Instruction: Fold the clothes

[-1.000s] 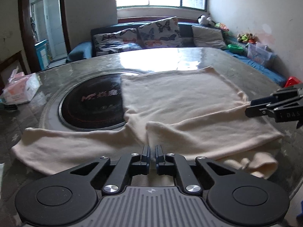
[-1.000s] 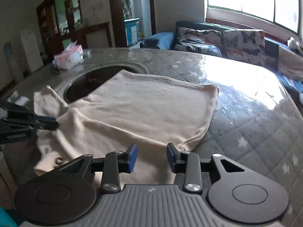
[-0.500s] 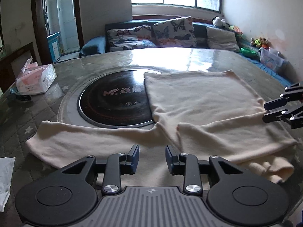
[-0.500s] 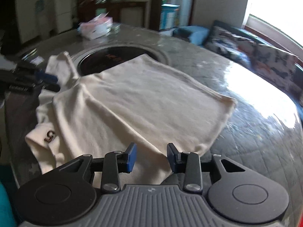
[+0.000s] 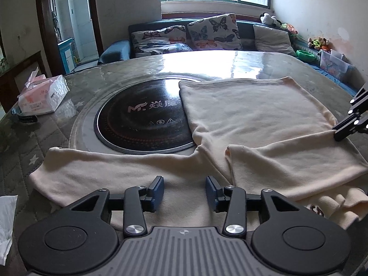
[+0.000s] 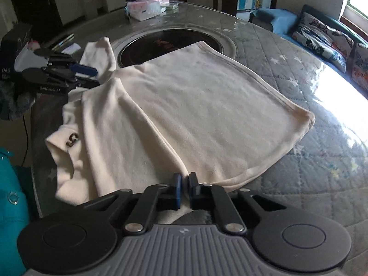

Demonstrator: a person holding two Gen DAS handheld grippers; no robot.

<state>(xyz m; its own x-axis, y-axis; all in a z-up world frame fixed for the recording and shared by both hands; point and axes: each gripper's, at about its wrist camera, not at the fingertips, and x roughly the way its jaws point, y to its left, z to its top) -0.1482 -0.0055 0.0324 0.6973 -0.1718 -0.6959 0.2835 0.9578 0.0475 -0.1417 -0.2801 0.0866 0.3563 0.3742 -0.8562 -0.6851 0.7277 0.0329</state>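
Note:
A cream long-sleeved garment [image 5: 248, 115] lies flat on the round table, partly over a black hob. One sleeve [image 5: 96, 172] stretches out to the left; the other sleeve [image 5: 289, 161] is folded across the body. My left gripper [image 5: 185, 192] hovers open just above the near edge of the cloth, holding nothing. In the right wrist view it [image 6: 76, 73] sits at the far left, beside the outstretched sleeve. My right gripper [image 6: 185, 191] is shut on the garment's [image 6: 207, 110] side edge. The left wrist view shows its tips [image 5: 342, 131] touching the cloth at the right edge.
A round black hob [image 5: 142, 119] is set into the quilted table [image 5: 253, 62]. A pink tissue box [image 5: 41, 94] stands at the far left, and white paper [image 5: 5, 225] lies near the front edge. A teal cloth [image 6: 11, 207] hangs off the table. A sofa [image 5: 207, 34] stands behind.
My left gripper has opened, let go of the cloth and drawn back a little. My right gripper has swung round to the garment's side edge and shut on it.

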